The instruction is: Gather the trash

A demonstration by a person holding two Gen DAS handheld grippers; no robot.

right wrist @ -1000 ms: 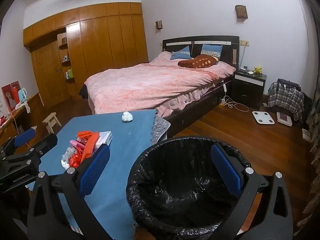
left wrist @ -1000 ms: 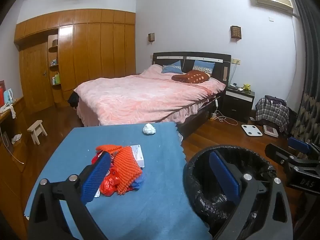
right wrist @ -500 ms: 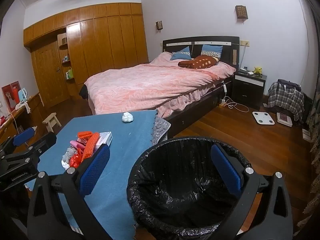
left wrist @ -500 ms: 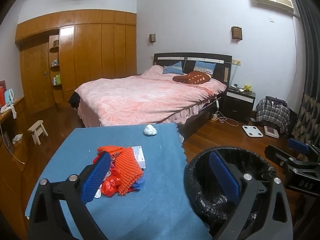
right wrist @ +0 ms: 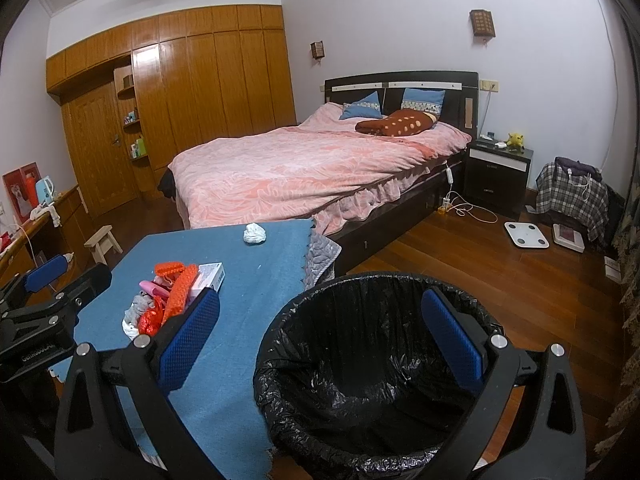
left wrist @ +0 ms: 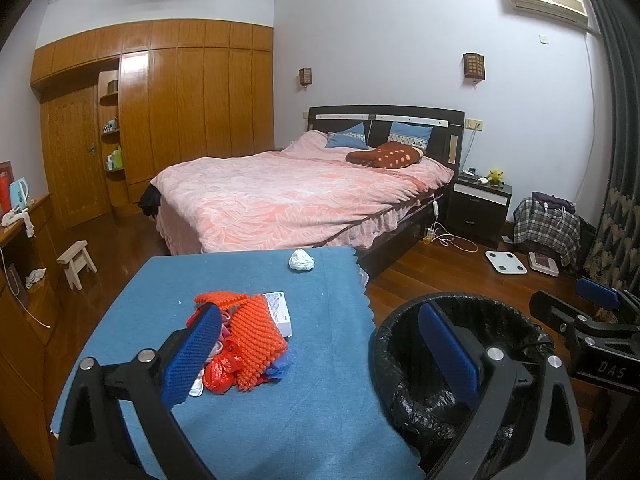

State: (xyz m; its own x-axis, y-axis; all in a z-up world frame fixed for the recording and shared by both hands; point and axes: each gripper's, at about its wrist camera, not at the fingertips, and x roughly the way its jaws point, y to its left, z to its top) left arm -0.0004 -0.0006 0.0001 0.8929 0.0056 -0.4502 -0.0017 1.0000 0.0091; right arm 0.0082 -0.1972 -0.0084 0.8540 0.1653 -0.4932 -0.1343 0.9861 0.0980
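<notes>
- Pile (left wrist: 244,344): lower items hidden under orange netting; left gripper (left wrist: 316,344) pad covers its left side.
- Bin (right wrist: 360,360): near rim cut off in the right view; black liner, contents cannot be made out.
- Pile mixes orange mesh, red wrapper, white box (left wrist: 278,312); sits mid-tabletop (left wrist: 320,420).
- Tissue wad (left wrist: 302,260) near far edge.
- Bin just beside tabletop's right edge.
- Left gripper, right gripper (right wrist: 320,344): both spread, holding nothing.

Bin (left wrist: 520,320) bottom out of frame
</notes>
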